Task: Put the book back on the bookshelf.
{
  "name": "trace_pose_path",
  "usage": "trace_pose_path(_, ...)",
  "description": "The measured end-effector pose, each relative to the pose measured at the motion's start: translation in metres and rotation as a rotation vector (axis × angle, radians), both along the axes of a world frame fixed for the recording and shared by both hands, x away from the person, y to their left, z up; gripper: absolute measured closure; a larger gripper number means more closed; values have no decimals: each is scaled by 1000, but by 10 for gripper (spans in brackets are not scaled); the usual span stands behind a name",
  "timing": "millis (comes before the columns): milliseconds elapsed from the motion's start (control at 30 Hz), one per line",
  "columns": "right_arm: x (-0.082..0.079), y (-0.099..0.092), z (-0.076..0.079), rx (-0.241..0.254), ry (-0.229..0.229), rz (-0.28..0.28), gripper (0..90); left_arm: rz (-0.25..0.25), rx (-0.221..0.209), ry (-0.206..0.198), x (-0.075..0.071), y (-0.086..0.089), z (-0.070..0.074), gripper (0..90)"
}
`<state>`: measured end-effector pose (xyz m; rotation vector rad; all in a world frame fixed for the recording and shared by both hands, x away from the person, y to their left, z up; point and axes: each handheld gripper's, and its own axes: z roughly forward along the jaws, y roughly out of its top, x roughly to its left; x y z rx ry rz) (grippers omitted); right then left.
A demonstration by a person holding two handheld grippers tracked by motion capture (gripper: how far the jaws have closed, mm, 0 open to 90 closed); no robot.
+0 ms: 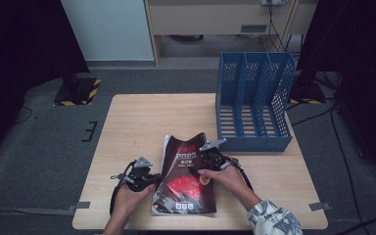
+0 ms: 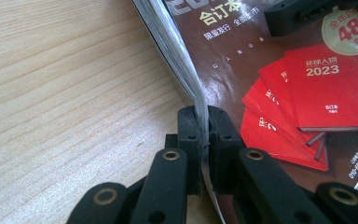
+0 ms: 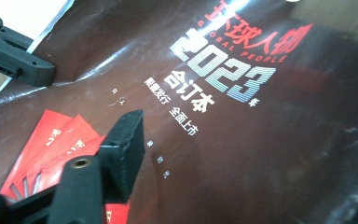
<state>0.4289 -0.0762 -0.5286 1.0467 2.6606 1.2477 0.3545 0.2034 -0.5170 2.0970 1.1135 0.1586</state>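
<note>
1. High view: I see the magazine on the table, near the blue file rack.
2. Left gripper view: my left hand-held gripper is clamped on the magazine's edge.
3. Right gripper view: my right hand-held gripper is over the magazine's cover, one jaw seen; I cannot tell its grip.

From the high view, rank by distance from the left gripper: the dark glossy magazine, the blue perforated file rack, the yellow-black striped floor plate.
1. Dark glossy magazine, clamped in the left gripper.
2. Yellow-black striped floor plate, off the table, far left.
3. Blue perforated file rack, far right.
</note>
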Motion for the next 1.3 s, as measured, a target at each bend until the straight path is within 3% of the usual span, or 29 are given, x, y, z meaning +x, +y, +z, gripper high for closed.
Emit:
trace_pose_path(267,-1,0,3,-7,5,-40,643,5,-3,-2,0,-1,0,838)
trace_pose_path(467,-3,4,11,-20,-32,-60,772,8,-2,3,0,-1,0,815)
trace_pose_path(700,-5,7,21,-13,-63,-64,824,15,2,4,0,-2,-1,764)
trace_pose_path(1033,-7,10,47,17,-151,-54,868,14,-14,-2,1,-3,-3,682)
trace_pose_path(1300,-7,7,64,42,-186,-32,869,39,-26,-29,2,-3,-4,438)
